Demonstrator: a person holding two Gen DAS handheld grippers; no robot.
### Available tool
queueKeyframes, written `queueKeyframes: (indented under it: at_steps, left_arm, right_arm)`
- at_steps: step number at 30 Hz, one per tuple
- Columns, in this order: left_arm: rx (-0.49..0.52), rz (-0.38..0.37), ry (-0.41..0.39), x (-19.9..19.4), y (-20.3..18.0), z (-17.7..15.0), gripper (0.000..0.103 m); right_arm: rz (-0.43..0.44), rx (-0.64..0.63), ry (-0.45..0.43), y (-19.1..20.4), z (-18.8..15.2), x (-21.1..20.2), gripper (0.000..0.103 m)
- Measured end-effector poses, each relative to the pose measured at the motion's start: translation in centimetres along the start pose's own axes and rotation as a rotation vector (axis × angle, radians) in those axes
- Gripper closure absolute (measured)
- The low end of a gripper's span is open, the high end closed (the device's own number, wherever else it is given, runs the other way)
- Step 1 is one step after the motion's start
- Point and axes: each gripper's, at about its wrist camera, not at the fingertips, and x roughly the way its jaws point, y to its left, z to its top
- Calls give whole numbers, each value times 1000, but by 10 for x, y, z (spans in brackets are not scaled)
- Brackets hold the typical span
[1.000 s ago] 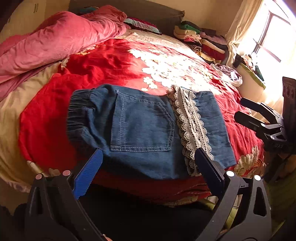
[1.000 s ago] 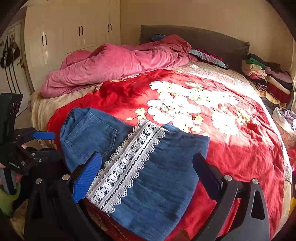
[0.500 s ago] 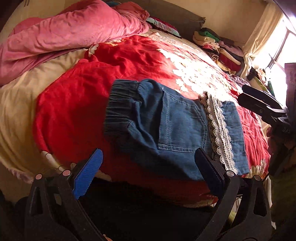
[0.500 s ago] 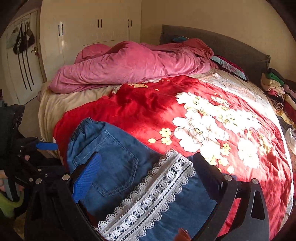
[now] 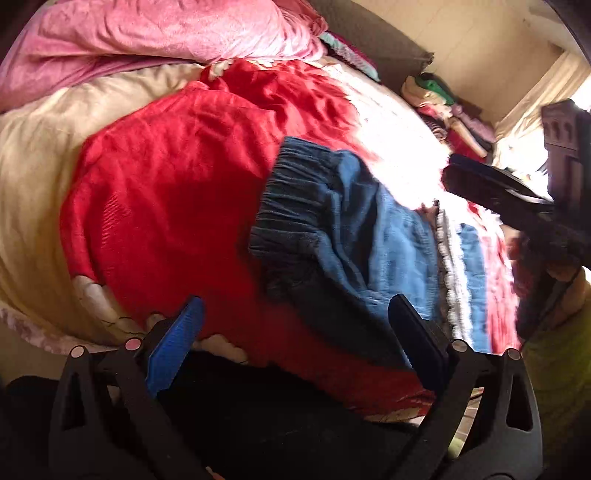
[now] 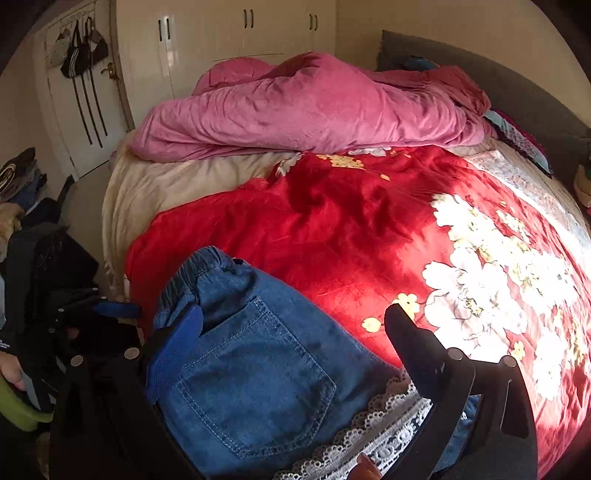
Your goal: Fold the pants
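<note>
Folded blue denim pants (image 5: 354, 236) with white lace trim (image 5: 448, 266) lie on the red floral blanket (image 5: 177, 192) near the bed's front edge. In the right wrist view the pants (image 6: 255, 362) show a back pocket and the elastic waistband (image 6: 188, 277). My left gripper (image 5: 291, 332) is open and empty, just off the bed edge below the waistband end. My right gripper (image 6: 295, 332) is open and empty, hovering over the pants. The right gripper also shows in the left wrist view (image 5: 495, 188), and the left gripper in the right wrist view (image 6: 110, 310).
A pink duvet (image 6: 314, 107) is heaped at the bed's far side. Stacked folded clothes (image 5: 450, 114) sit by the headboard. White wardrobes (image 6: 236, 33) and a door with hanging bags (image 6: 81, 51) stand behind. Clothes clutter (image 6: 22, 184) lies at left.
Both grippers have swung left along the bed edge, toward the waistband end. The pants lie where they were. Both stay open and empty.
</note>
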Motion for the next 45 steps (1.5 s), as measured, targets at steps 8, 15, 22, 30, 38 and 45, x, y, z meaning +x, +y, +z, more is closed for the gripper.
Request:
queueKeyframes:
  at_steps: [8,15,22,30,38,45]
  left_arm:
    - [-25,-69,50,23,-1,3,53]
    - [-35,-77,49,27,2,1,53]
    - [-43,-83,55,26,5,0,53]
    - [-35,-114,39,13,-4,1,36]
    - [17,-235,68,23,-54,12,34]
    - [88,-305,94,35,-115,19,44]
  right_arm:
    - [146,-54,83,15,22,35,5]
    - [213,-130,183,39,31,77,6]
    - [328,-100,251,41,23,111,46]
    - [459,15,69,1,10,45,69]
    - [473,87,-71,-35,-13,-27,69]
    - [413,145,-141,-73,-44,-70,67]
